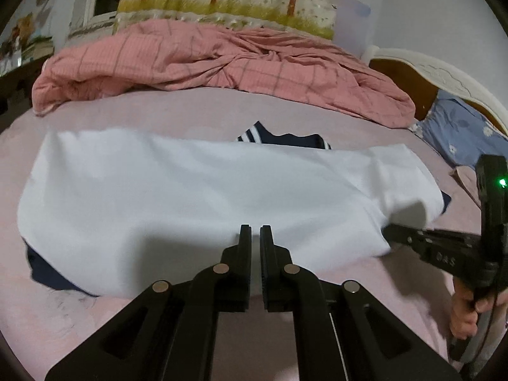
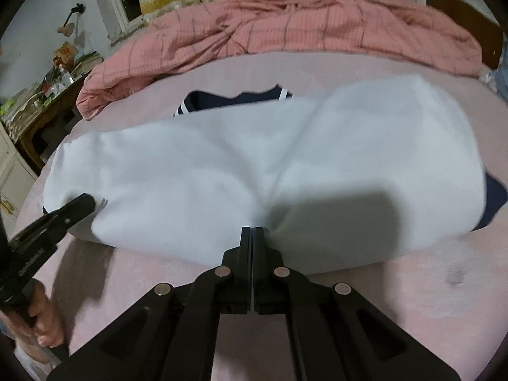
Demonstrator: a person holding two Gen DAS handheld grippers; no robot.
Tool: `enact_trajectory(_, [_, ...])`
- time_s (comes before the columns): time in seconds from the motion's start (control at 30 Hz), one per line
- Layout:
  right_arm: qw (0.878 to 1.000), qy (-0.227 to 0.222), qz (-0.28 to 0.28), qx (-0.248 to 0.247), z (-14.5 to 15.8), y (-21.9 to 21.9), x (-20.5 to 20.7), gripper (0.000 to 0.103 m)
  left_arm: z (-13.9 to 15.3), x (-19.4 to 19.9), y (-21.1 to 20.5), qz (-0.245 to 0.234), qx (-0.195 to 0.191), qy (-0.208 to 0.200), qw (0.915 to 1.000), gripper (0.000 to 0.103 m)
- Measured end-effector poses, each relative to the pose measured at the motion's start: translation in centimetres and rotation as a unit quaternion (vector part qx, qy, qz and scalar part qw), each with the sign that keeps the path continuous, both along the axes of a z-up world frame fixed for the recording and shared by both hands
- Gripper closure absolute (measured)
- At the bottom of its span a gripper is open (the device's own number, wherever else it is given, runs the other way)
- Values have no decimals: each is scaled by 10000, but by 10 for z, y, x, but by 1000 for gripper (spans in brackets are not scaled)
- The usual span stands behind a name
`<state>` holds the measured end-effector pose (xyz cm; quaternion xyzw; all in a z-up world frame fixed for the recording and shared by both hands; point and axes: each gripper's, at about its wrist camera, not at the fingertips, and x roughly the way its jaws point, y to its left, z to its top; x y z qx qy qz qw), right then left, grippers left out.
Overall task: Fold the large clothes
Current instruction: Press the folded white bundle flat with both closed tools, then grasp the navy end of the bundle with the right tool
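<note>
Both grippers angled down: right gripper (image 2: 253, 233) jaws pinching white garment (image 2: 222, 171); left gripper (image 1: 255, 233) jaws nearly together, empty.

navy garment (image 1: 285, 139) mostly hidden, perhaps blurred

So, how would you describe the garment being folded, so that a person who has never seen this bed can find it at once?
Start from the bed with the pale pink sheet; a rumpled pink checked duvet lies along its far side. Nearer, in the middle of the sheet, lies the white garment, folded into a wide band. It is the only plain white thing there, and dark navy cloth with white stripes shows at its far edge.
</note>
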<state>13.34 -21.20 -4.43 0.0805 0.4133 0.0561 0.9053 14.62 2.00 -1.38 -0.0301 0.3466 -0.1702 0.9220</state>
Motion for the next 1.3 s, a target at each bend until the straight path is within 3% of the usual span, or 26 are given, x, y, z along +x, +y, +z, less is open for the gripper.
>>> enact_trajectory(0.07, [9999,-75,-41,-52,3,-4,0,103,5,1,-5,-11,174,212,9996,99])
enact_trajectory(0.17, [10000,-9,1,3,1,-9,3,103,11,18,-7,22,108,459,9989,99])
enact_trajectory(0.37, [10000,21,53,4,-6,-10,8,103,-9,113,-4,308,-160,1484,9883,100])
enact_trajectory(0.5, [9997,32,112,233,-8,-17,12,103,-17,143,0,443,-138,1241,9912,101])
enact_trajectory(0.6, [9998,-17,131,159,-10,-14,17,103,-31,157,0,458,-176,1384,9892,101])
enact_trajectory(0.7, [9996,-30,162,235,-12,-16,18,103,-30,142,3,409,-210,1400,9891,101])
enact_trajectory(0.87, [9993,21,242,296,-12,-18,21,103,-20,66,-5,13,-153,1085,9940,101])
enact_trajectory(1.0, [9989,17,272,371,-13,-20,20,103,-19,25,-6,-19,29,835,9965,101])
enact_trajectory(1.3, [9990,-88,255,353,-12,-21,17,103,-34,50,-18,176,475,660,9965,100])
